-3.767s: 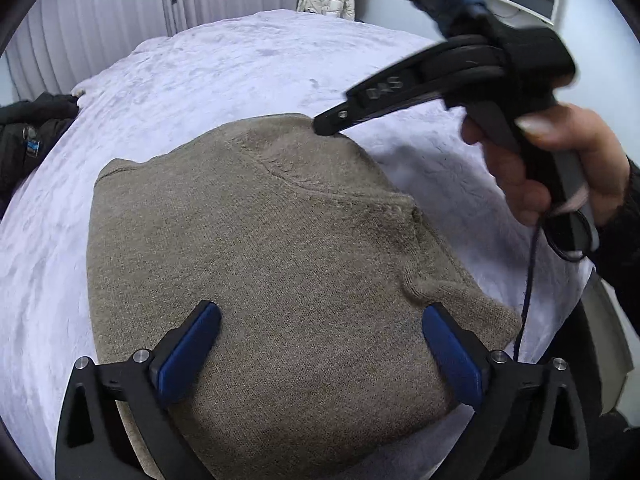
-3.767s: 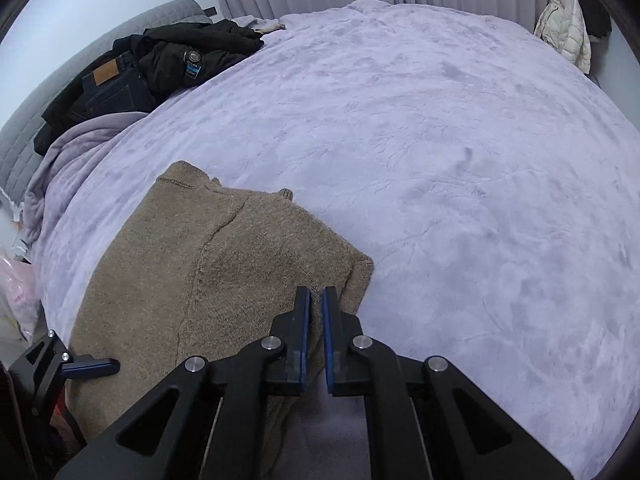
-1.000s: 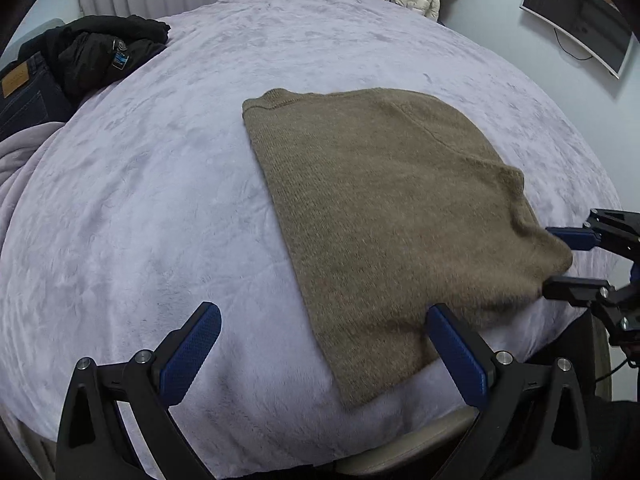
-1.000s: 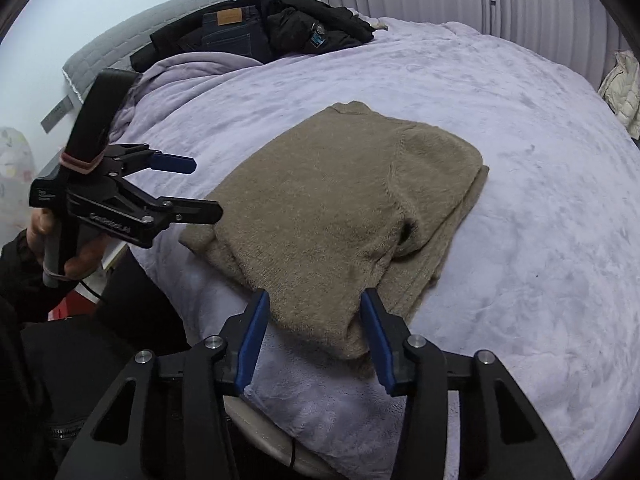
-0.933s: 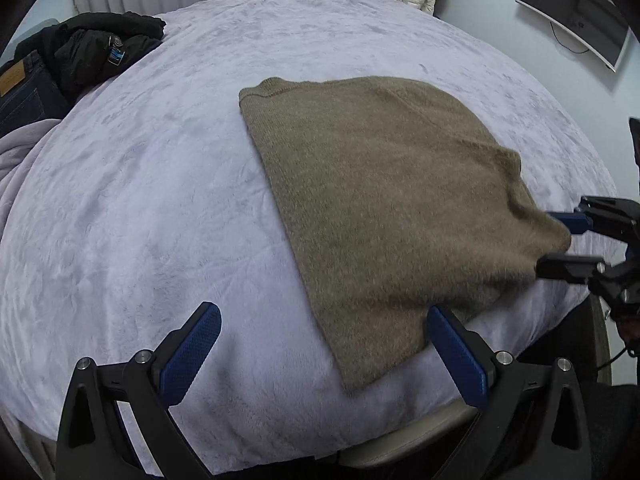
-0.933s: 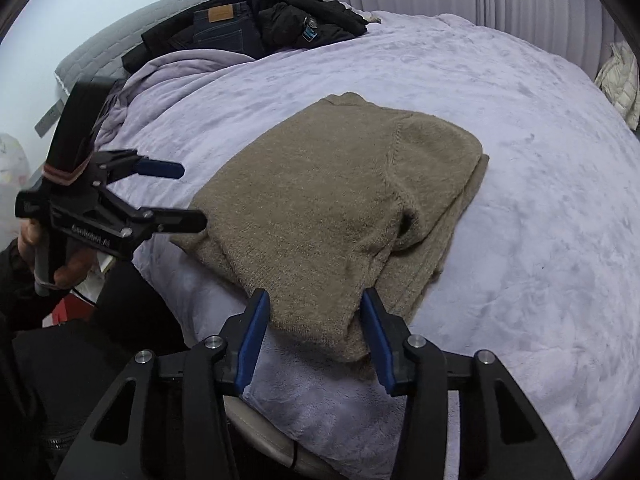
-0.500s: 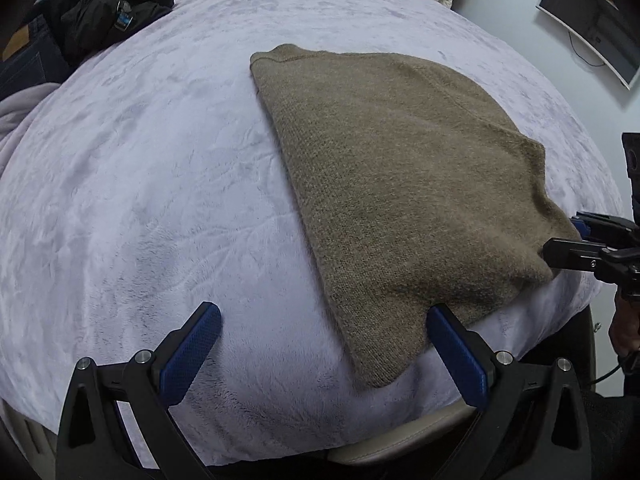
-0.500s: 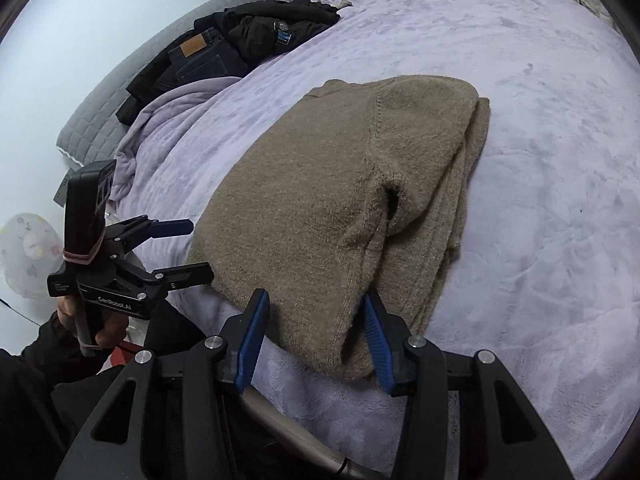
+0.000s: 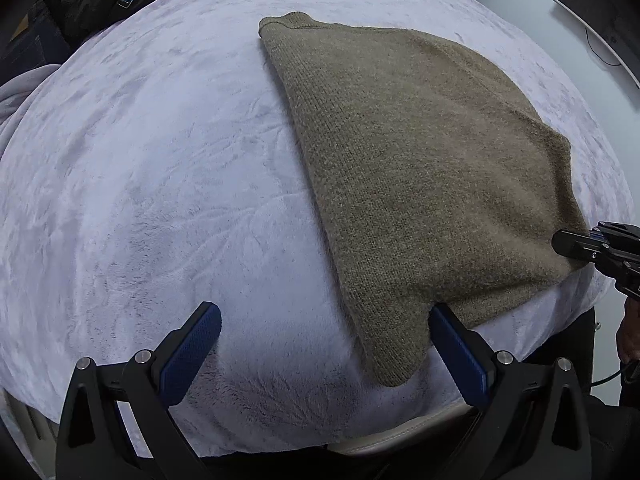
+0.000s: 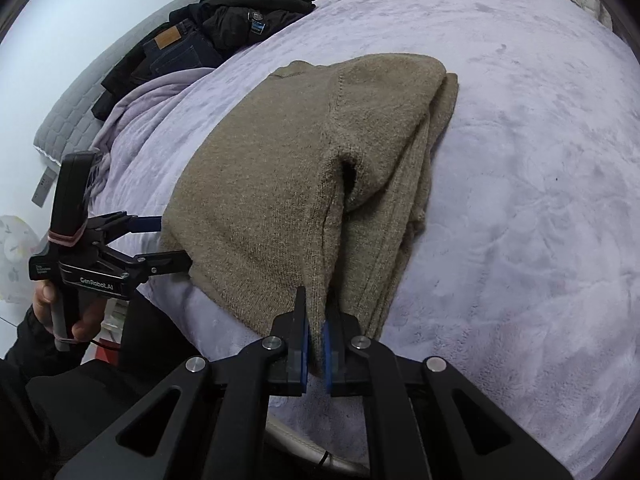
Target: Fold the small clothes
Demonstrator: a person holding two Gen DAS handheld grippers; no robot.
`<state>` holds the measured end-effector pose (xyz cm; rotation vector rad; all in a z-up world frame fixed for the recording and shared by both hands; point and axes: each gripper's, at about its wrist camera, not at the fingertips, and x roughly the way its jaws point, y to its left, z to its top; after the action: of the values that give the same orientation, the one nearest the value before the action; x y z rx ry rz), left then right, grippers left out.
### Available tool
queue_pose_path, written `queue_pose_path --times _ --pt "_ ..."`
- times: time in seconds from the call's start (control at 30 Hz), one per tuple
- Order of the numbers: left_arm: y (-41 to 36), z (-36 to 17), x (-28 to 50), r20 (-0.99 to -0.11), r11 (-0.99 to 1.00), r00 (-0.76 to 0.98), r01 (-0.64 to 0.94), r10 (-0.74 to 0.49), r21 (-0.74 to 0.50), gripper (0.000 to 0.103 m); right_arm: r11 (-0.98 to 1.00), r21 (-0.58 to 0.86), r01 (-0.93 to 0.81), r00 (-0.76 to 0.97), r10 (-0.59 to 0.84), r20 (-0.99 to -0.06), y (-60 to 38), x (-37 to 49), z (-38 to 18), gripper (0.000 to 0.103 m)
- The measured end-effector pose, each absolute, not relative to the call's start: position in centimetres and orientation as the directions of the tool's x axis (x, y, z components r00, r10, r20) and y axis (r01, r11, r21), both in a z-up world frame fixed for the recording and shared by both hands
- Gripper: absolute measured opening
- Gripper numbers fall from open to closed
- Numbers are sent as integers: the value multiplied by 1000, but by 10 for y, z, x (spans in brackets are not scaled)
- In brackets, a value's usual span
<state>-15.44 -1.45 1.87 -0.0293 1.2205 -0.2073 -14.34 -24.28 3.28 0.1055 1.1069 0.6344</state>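
Soft, even, cool daylight with faint shadows; strong fisheye bending and black vignette at the corners, both views sharp, no glare on the bedspread

The sweater lies on the bed, at its near edge. Behind the sweater, to its left, jeans and a jacket are piled by the headboard. A blanket lies between that pile and the sweater.
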Motion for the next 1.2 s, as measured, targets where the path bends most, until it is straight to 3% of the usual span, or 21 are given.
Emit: queue_pose_path --times 0.13,0.27,0.37,0.6,0.67,0.7,0.77,0.87,1.03,1.1,1.2 --pt "-17 31 -160 -927 982 347 167 -144 -90 103 808 379 -452 289 535 -794 -242 -146 49 8" --pt "-15 76 -159 -880 979 459 202 -117 -25 103 784 362 -504 351 569 -743 -251 -148 85 9" --pt "-9 94 -143 -855 985 507 167 -114 -33 103 784 239 -573 394 519 -759 -235 -140 97 14" --pt "-25 48 -123 -904 991 416 124 -99 -52 103 783 183 -595 400 486 -777 -201 -104 88 15" --pt "-28 39 -125 -908 990 401 114 -122 -83 103 791 110 -602 431 438 -789 -193 -101 80 31" --pt "-29 37 -125 -909 988 393 113 -141 -104 103 814 44 -580 454 368 -811 -193 -96 69 35" --pt "-32 36 -123 -912 988 385 117 -140 -102 103 859 44 -510 447 308 -840 -208 -85 51 35" --pt "-39 44 -120 -913 989 389 130 -120 -75 103 874 170 -455 427 382 -820 -233 -81 56 39" --pt "-49 79 -97 -870 987 477 144 -127 -65 103 871 183 -456 483 415 -771 -241 -86 86 43" --pt "-55 76 -77 -876 990 478 138 -66 1 103 855 162 -493 488 426 -762 -233 -86 92 53" --pt "-59 53 -56 -900 990 436 130 -7 55 103 830 115 -546 464 414 -783 -208 -84 87 55"
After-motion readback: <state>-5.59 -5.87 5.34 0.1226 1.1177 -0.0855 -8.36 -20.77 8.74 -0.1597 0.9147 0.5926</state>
